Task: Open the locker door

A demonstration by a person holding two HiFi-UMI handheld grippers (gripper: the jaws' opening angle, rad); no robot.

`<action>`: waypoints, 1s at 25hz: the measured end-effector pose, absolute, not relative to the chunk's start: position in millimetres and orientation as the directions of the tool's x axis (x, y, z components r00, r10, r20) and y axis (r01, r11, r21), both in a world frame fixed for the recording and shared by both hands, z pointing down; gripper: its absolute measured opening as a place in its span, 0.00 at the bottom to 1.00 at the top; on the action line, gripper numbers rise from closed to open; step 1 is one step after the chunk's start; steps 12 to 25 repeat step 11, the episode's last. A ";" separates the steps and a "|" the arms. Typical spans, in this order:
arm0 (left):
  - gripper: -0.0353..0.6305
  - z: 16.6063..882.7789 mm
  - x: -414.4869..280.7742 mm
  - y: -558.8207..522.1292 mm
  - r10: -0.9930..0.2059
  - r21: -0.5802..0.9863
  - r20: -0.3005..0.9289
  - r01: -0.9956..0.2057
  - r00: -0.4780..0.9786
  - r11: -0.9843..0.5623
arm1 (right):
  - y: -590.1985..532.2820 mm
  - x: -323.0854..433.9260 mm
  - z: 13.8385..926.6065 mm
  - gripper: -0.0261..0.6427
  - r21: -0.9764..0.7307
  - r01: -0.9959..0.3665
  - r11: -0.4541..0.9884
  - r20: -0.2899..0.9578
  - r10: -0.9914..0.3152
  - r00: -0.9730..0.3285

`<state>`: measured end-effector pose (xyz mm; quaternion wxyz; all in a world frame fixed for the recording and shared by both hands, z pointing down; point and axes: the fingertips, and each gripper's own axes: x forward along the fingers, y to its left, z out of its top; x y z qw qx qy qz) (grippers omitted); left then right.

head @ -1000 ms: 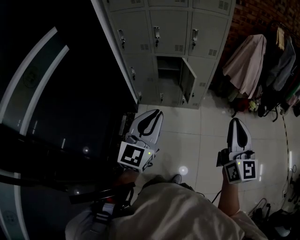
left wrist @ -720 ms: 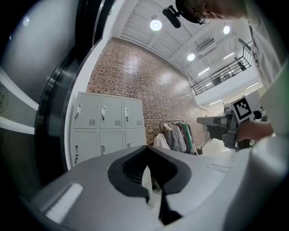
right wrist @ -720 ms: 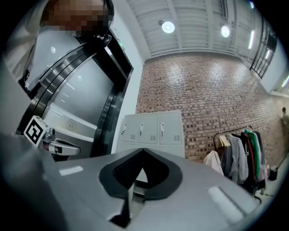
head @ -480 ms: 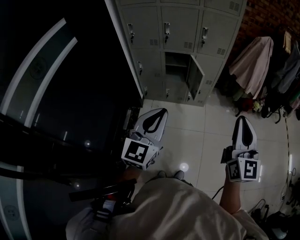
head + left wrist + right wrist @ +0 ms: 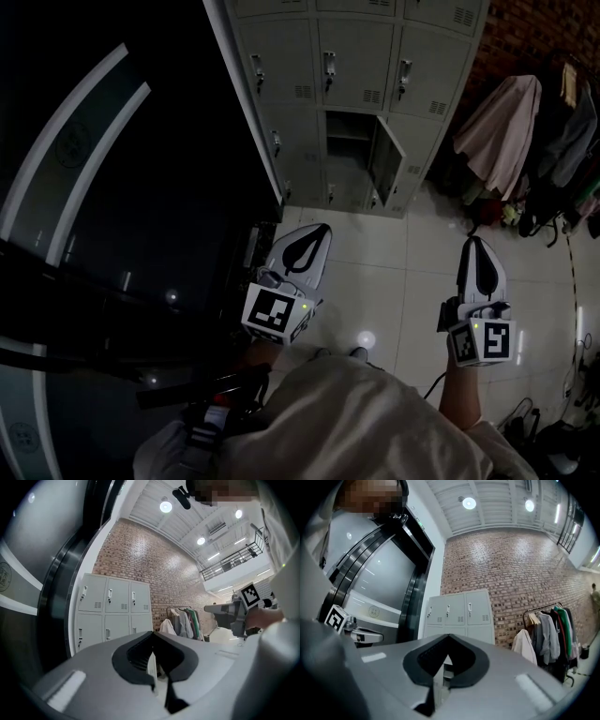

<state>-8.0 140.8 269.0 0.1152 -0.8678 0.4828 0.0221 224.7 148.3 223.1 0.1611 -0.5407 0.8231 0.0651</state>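
A bank of grey lockers [image 5: 356, 66] stands a few floor tiles ahead against a brick wall. One door [image 5: 383, 161] in the middle column hangs open toward the right, showing a dark compartment [image 5: 347, 133] with a shelf. The other doors are closed, each with a small handle. My left gripper [image 5: 317, 230] is held low over the tiled floor, well short of the lockers, jaws together and holding nothing. My right gripper [image 5: 472, 244] hovers to its right, also shut and empty. The lockers [image 5: 115, 611] show beyond the left gripper [image 5: 152, 635], and beyond the right gripper [image 5: 449, 637].
A dark curved glass wall [image 5: 112, 187] runs along the left, right up to the lockers' side. A clothes rack with hanging coats [image 5: 497, 122] stands to the right of the lockers. Cables [image 5: 572, 375] lie on the tiles at the far right. White tiled floor [image 5: 375, 272] lies between me and the lockers.
The head view has swayed slightly. Both grippers stay shut and at about the same distance from the lockers. The one locker door is open in every frame.
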 end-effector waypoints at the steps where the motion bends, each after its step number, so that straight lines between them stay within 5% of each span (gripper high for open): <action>1: 0.07 268.4 -9.3 140.2 -0.834 -0.177 -0.152 -0.845 0.530 -0.505 | 147.8 223.7 222.0 0.04 -0.065 -0.911 0.407 -0.335 -0.869 -0.365; 25: 0.05 263.7 -18.1 146.1 -0.842 -0.171 -0.177 -0.858 0.510 -0.484 | 150.1 213.7 225.8 0.04 -0.071 -0.901 0.428 -0.319 -0.865 -0.387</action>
